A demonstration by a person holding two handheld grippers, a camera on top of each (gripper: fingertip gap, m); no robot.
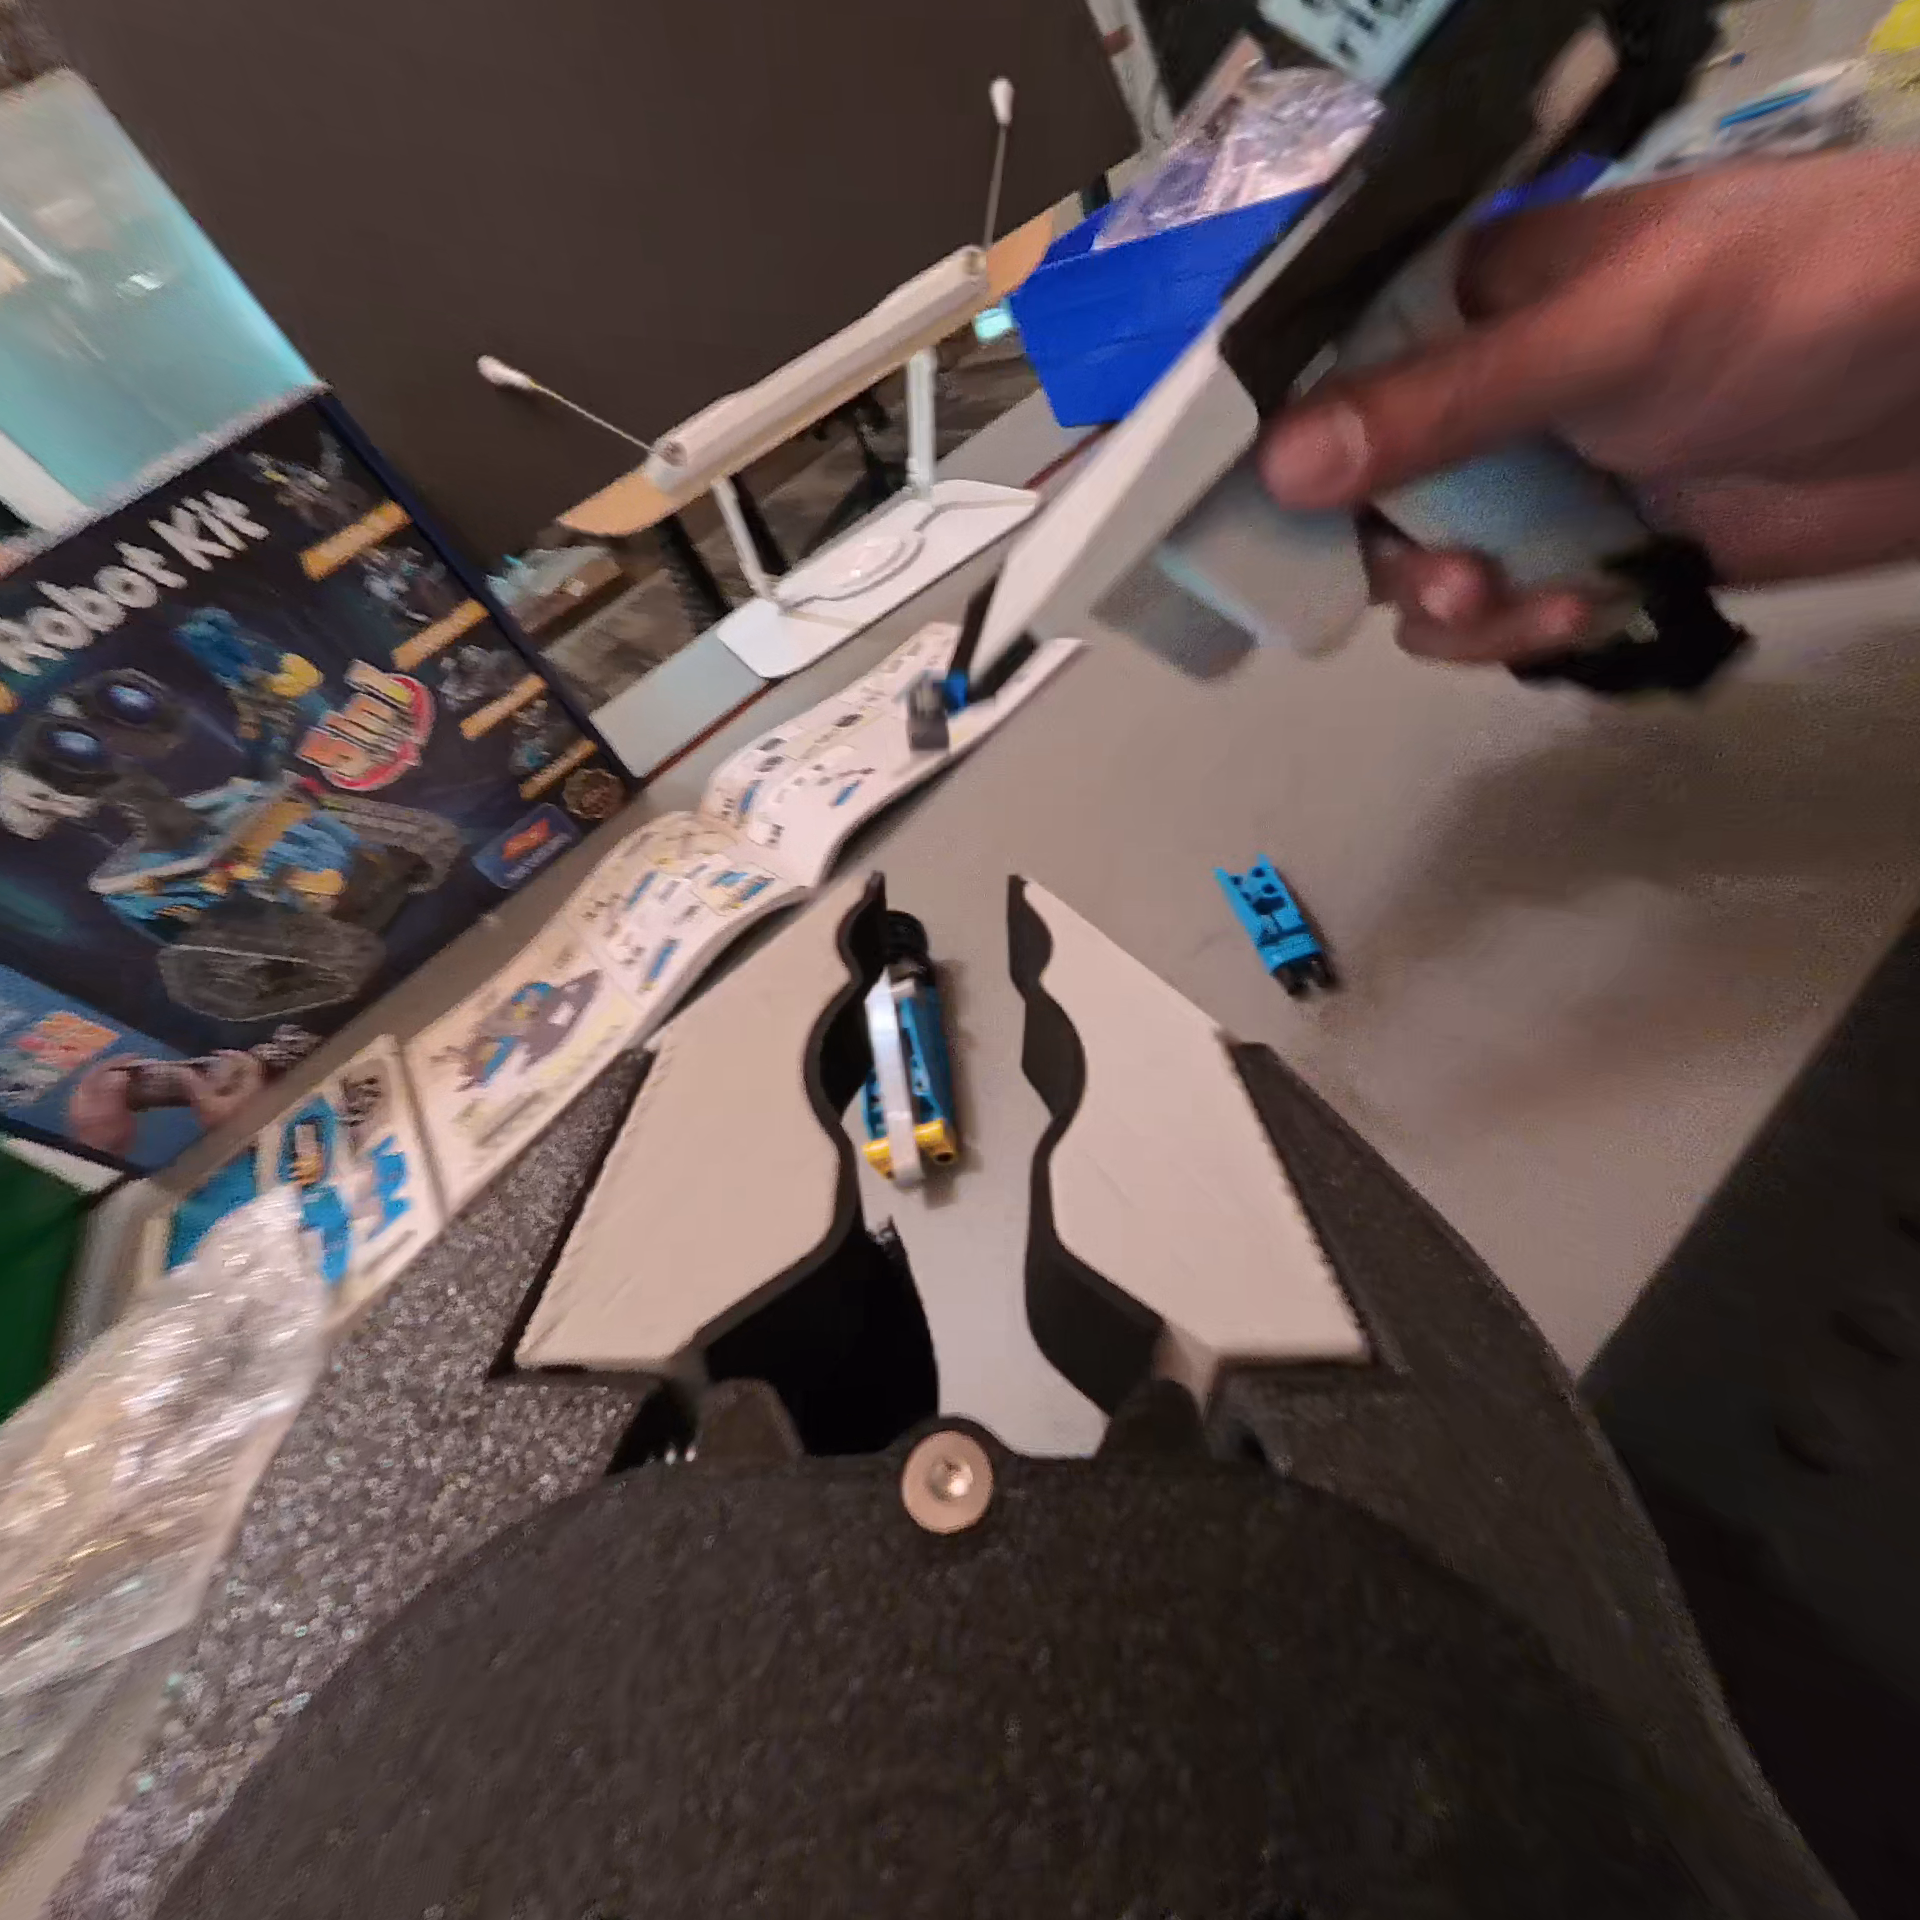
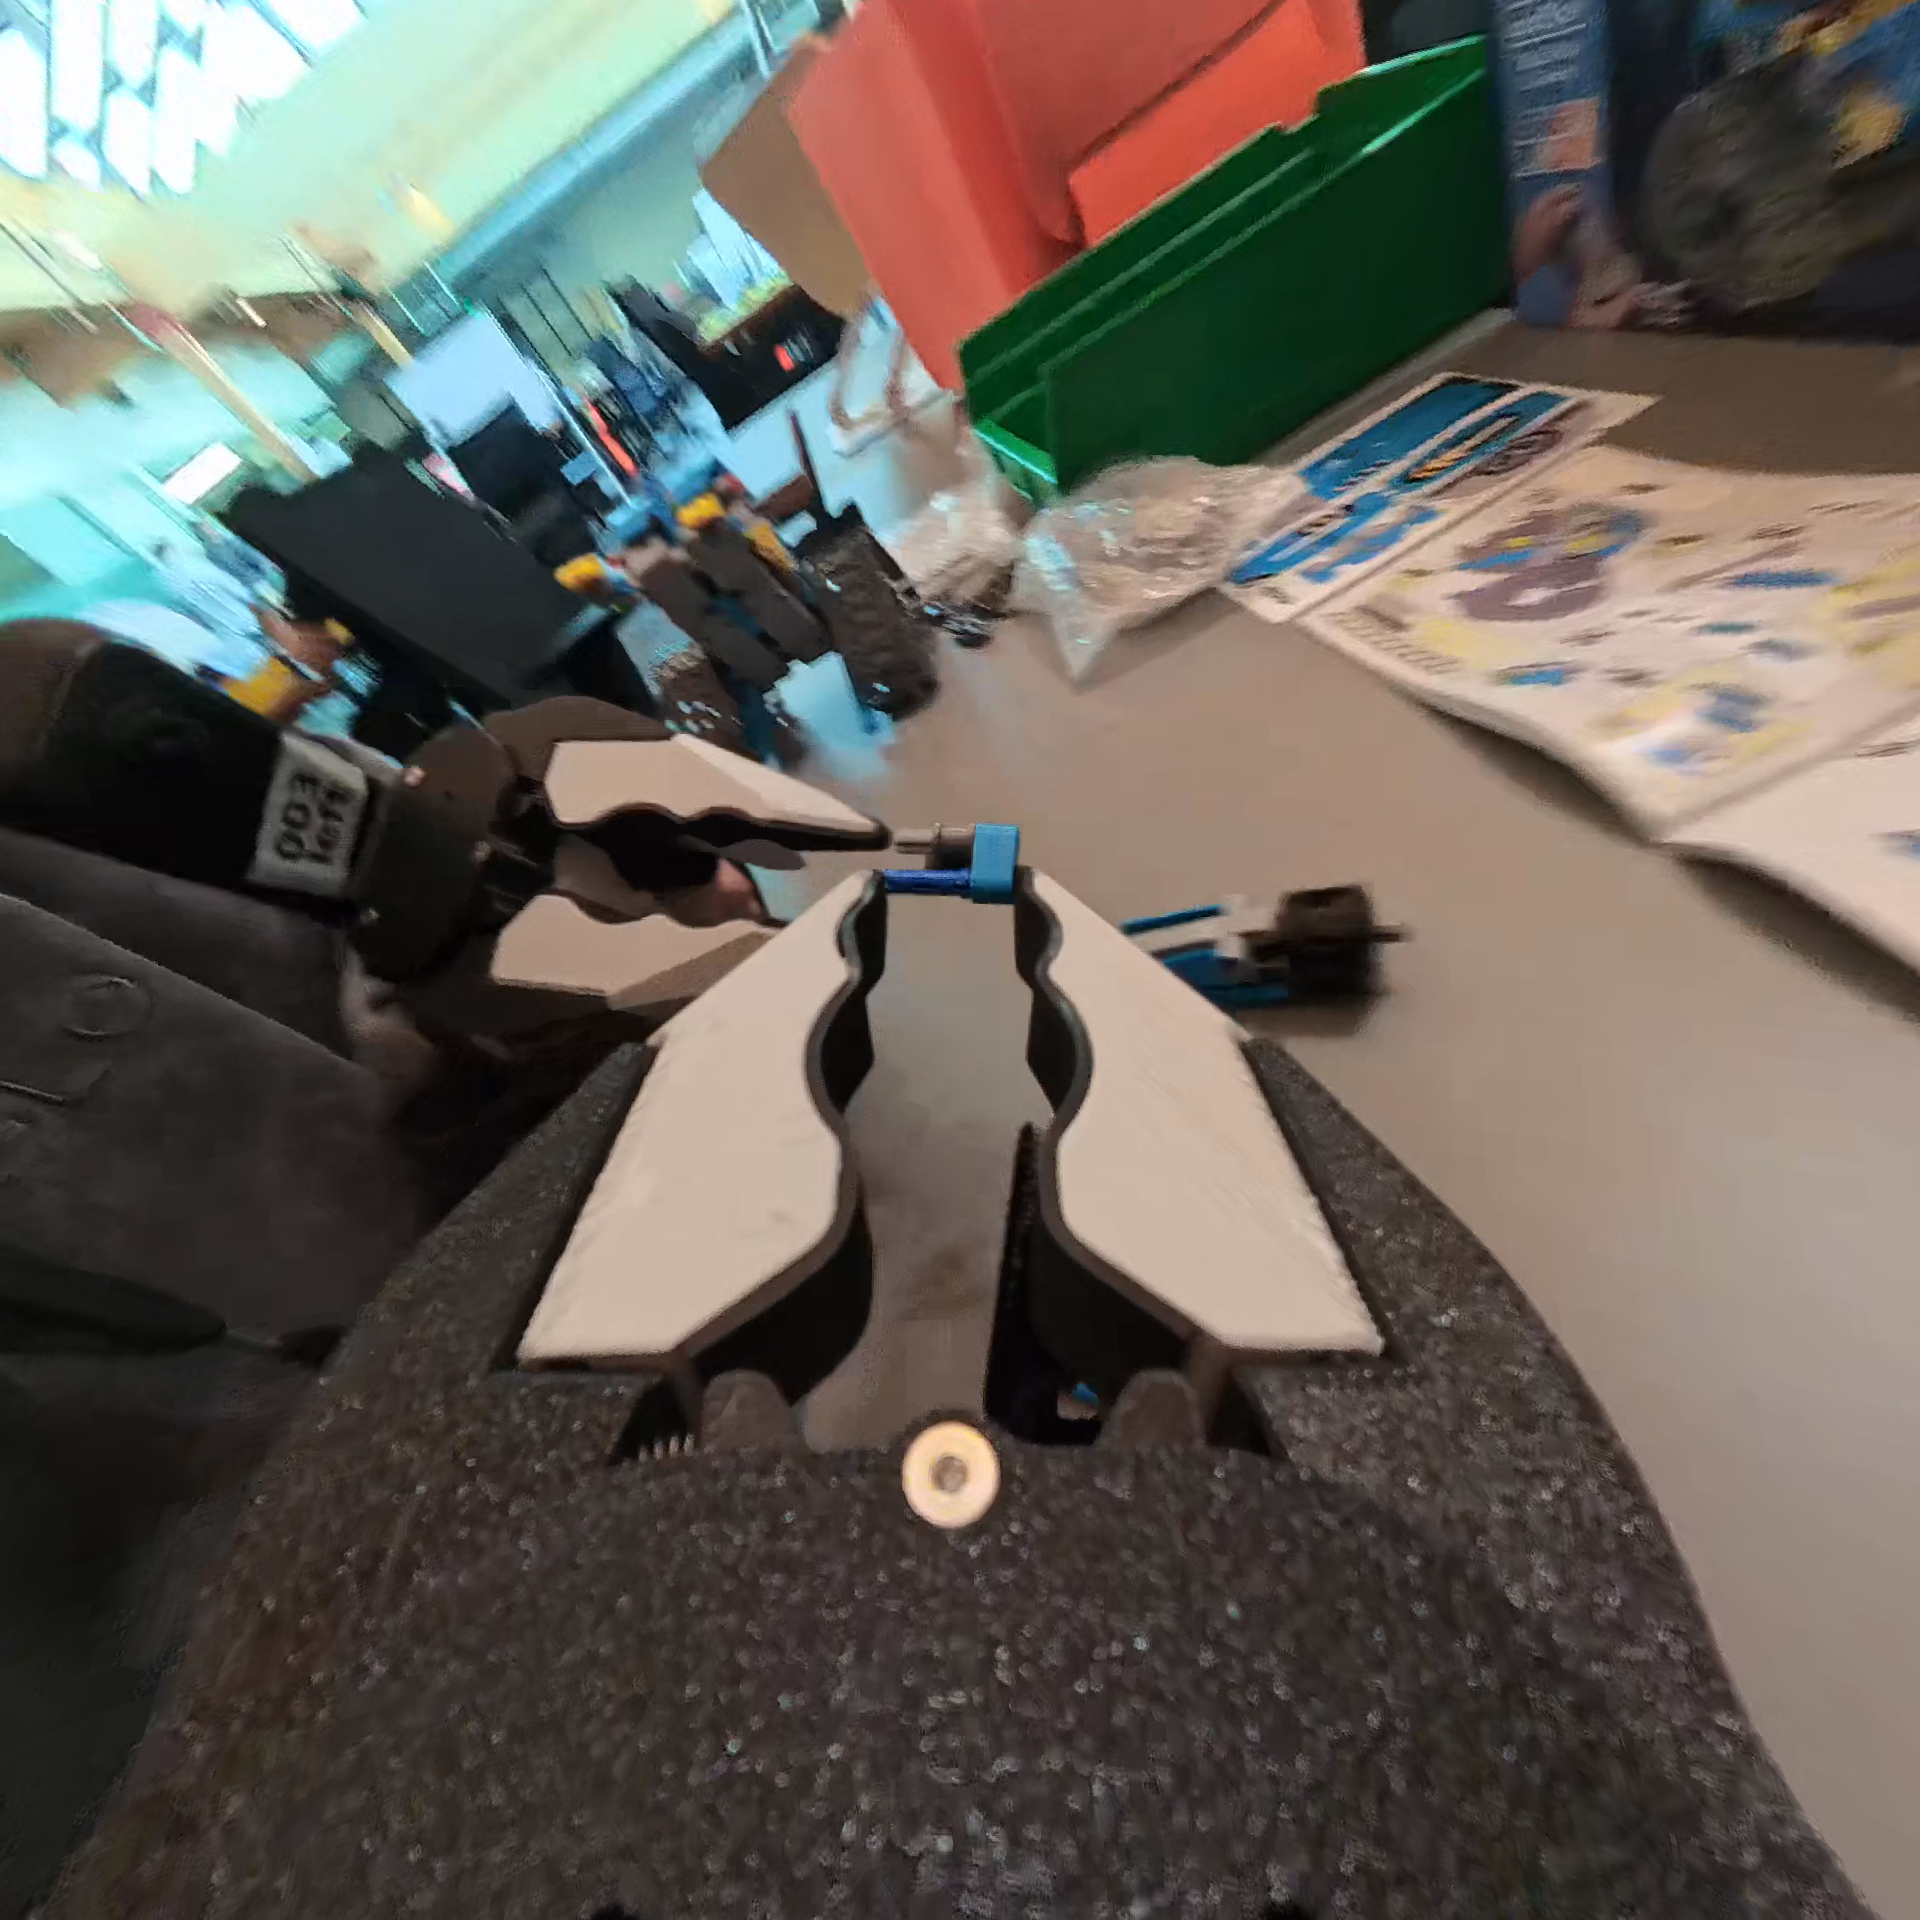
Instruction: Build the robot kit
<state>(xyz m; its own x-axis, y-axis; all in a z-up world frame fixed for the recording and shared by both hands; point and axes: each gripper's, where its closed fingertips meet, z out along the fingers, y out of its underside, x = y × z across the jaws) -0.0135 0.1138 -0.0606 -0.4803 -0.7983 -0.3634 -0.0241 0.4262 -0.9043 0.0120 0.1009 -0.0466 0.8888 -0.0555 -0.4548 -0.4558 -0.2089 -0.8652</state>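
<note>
Nearest in the left wrist view, the left hand-held gripper (image 1: 945,894) hangs over the grey desk (image 1: 1455,831) with its fingers spread wide and nothing clamped. Between them, on the desk and close against the left finger, lies a small build (image 1: 909,1060) of blue, white and yellow pieces with a black spring at its far end. Whether it touches that finger cannot be told. To the right, well apart, a blue clip (image 1: 1273,925) lies alone.

Beyond, an open booklet (image 1: 727,862) is spread flat, and over its far page a hand (image 1: 1662,416) holds the right hand-held gripper, tips down, pinching a blue part (image 1: 935,701). Farther left stands a printed box (image 1: 260,779), with a white stand (image 1: 883,416) and a blue bin (image 1: 1143,281) behind it. A crumpled plastic bag (image 1: 125,1455) sits at the near left edge.

In the right wrist view, the right hand-held gripper (image 2: 951,883) is drawn in to a narrow gap, its tips gripping the blue part across a thin blue axle and a blue block. A grey stub on the part points at the left hand-held gripper's upper fingertip, which sits just beside it. Contact is not clear. Past these, blurred, are a green bin (image 2: 1247,312) and an orange box (image 2: 1039,156).
</note>
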